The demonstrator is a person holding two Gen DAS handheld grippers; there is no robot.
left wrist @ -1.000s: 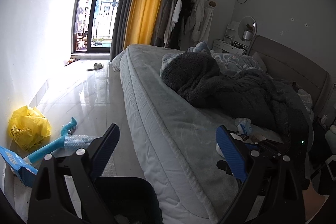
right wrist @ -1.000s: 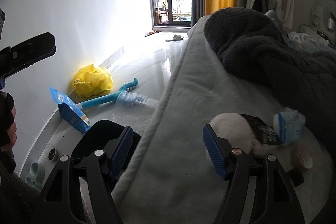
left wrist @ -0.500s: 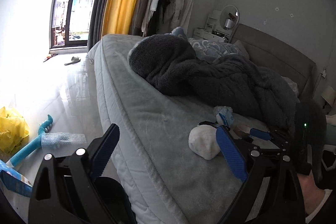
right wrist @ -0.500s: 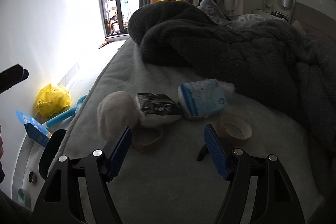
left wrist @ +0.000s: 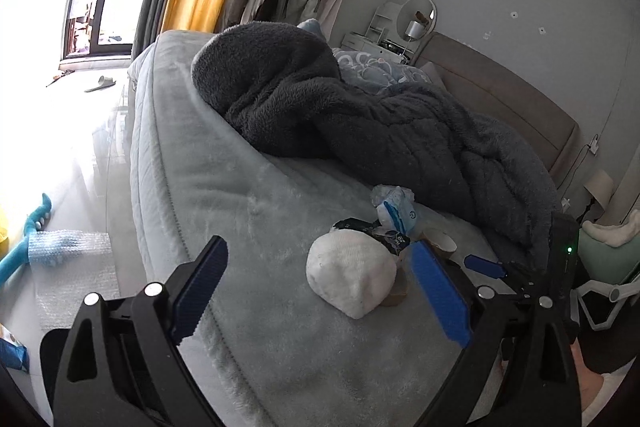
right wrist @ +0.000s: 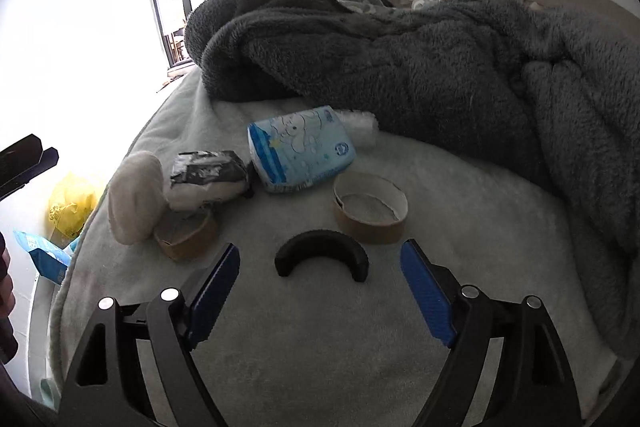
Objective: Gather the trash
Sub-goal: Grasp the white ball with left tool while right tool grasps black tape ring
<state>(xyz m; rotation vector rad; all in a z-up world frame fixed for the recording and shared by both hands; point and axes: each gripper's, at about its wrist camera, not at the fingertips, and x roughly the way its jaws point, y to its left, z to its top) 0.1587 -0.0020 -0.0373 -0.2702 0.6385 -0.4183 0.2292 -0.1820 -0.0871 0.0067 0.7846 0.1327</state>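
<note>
Trash lies on the grey bed point(right wrist: 320, 347). A black curved piece point(right wrist: 321, 256) sits just ahead of my open, empty right gripper point(right wrist: 320, 291). Behind it are a cardboard tape ring point(right wrist: 370, 207), a second ring point(right wrist: 186, 233), a blue tissue pack point(right wrist: 302, 151), a black-and-white wrapper point(right wrist: 208, 175) and a white wad point(right wrist: 134, 195). In the left wrist view my open, empty left gripper point(left wrist: 320, 291) hovers over the bed edge, the white wad point(left wrist: 352, 281) between its fingers' line, the tissue pack point(left wrist: 394, 209) behind.
A dark fleece blanket point(right wrist: 420, 59) is heaped across the bed behind the trash. On the floor left of the bed lie bubble wrap point(left wrist: 72, 247), a blue brush point(left wrist: 24, 243), a yellow bag point(right wrist: 70, 203) and a blue packet point(right wrist: 46, 255). A black bin point(left wrist: 52, 359) shows at lower left.
Both grippers swung right from the floor side toward the bed. The right gripper moved in over the trash pile, and the black curved piece now lies between its fingers' line.
</note>
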